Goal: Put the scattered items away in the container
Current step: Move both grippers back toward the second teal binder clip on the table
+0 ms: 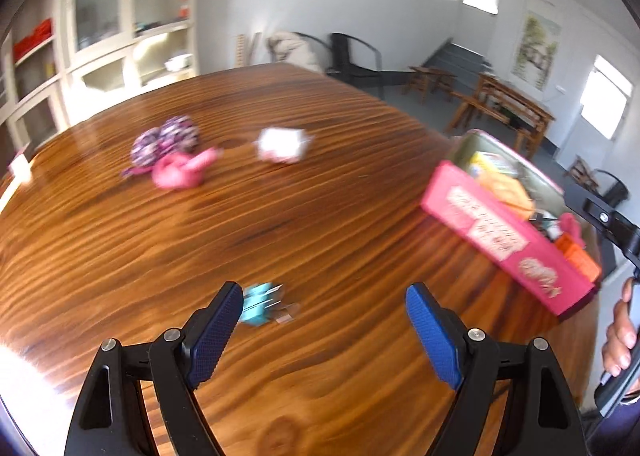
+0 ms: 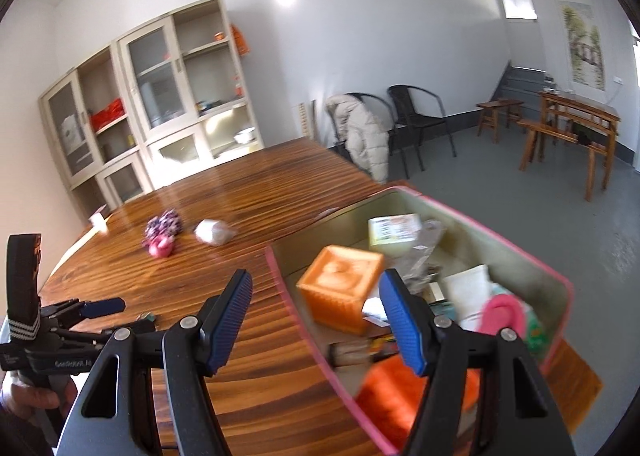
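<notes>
On the glossy striped wooden table (image 1: 320,216), both the left gripper (image 1: 324,330) and right gripper (image 2: 316,316) gape wide and empty — the small teal clip (image 1: 256,302) lies near the left one, well left of the pink-rimmed tin container (image 2: 420,196), and a hurried grab could skid it away.

white walls (image 2: 312,40), grey floor (image 2: 520,192), cream glass-door cabinet (image 2: 160,96), black chairs (image 2: 416,116).

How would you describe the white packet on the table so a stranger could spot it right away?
Start at the wooden table, away from the pink bin. Three loose things lie at its far side; the white packet sits alone, right of the touching purple pouch and pink toy. It is the only white, crinkly one.
</notes>
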A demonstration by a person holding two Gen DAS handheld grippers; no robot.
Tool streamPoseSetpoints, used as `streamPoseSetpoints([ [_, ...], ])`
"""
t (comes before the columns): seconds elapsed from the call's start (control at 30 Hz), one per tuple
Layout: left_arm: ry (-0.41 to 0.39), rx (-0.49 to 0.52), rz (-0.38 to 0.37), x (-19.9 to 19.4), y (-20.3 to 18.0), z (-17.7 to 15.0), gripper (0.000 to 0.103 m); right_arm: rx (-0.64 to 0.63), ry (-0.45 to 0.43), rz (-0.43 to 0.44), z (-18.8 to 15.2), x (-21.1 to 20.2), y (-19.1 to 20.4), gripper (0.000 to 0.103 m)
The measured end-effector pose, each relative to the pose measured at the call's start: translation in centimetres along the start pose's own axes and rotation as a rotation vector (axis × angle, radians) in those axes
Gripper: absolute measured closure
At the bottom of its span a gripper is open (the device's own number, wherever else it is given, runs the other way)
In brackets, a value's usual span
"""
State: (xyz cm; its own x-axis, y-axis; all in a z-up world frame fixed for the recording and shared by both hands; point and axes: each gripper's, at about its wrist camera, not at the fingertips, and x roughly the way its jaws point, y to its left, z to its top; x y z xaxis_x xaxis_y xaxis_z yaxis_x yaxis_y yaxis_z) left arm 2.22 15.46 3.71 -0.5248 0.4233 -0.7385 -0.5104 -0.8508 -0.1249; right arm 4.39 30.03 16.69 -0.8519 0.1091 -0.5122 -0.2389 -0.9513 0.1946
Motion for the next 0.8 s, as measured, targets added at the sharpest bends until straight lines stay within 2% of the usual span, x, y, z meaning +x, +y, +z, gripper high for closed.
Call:
streamPoseSetpoints([
  [0.2,-0.007,-0.116,0.072,-1.2,5.8,-1.8,0.017,-0.150,0.086,0.168,-1.4,2.7,5.4,0.033],
  [0.47,-0.011,-0.170,0.109,-2.2,8.9,-2.4,0.017,-0.361,0.217,0.368,-3.7,7.3,12.5,0.032],
  [0.57,-0.004,-0.175,0.112,-2.1,9.2,-2.5,0.018,-0.433,0.263,0.403,-4.1,9.1,14.3,0.032],
  [0.63,-0.001,-0.174,0.111,-2.1,9.3,-2.5,0.018,-0.467,0.288,0.396,-4.3,10.4,15.0,0.032],
  [0.8,0.015,-0.165,0.115,-1.6,9.2,-2.5,0.017,-0.502,0.319,0.414,-3.8,12.4,15.6,0.032],
])
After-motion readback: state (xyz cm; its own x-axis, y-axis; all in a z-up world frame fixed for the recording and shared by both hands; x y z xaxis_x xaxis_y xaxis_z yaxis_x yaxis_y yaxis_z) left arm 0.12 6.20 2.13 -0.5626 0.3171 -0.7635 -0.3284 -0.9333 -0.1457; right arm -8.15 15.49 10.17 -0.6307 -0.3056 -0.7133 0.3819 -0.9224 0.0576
